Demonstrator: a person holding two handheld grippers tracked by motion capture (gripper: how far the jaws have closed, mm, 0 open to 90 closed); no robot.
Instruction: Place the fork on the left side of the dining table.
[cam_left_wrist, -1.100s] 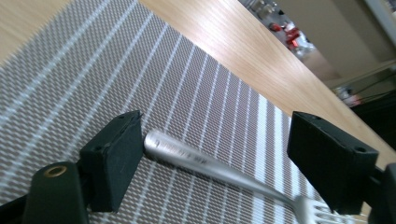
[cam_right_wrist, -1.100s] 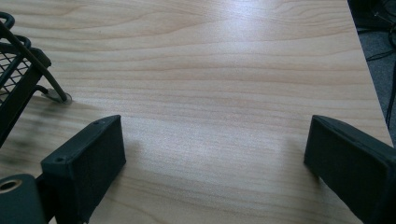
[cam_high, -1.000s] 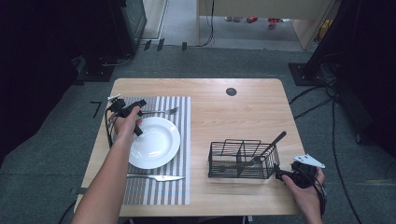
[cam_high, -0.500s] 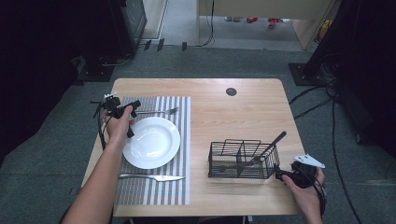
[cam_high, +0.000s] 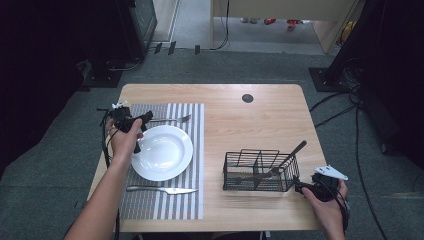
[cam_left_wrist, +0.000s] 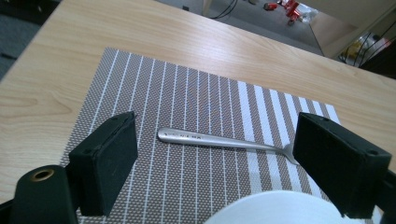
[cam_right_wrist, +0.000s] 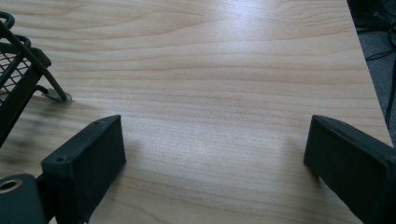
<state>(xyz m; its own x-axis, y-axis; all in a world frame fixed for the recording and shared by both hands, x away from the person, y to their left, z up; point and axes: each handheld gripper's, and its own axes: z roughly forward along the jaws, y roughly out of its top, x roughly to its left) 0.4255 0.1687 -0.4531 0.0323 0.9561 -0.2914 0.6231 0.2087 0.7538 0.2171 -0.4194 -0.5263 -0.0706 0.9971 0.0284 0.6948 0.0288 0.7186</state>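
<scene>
Since a second ago we've pulled the left gripper back off the plate toward the mat's left edge; jaws wide, the fork lies crosswise just ahead between them. Our right gripper, also wide, idles beside the basket.

Standing on grey carpet: a light wooden table with rounded corners and a round black cable port near the far edge. Lying flat on the left half: a striped woven placemat, brown with white lines, reaching almost to the near edge. Sitting on the right half, toward the near edge: a black wire cutlery caddy, its foot touching the wood. Showing bare woodgrain between placemat and caddy, across the far strip, and at the right edge beyond the caddy.
</scene>
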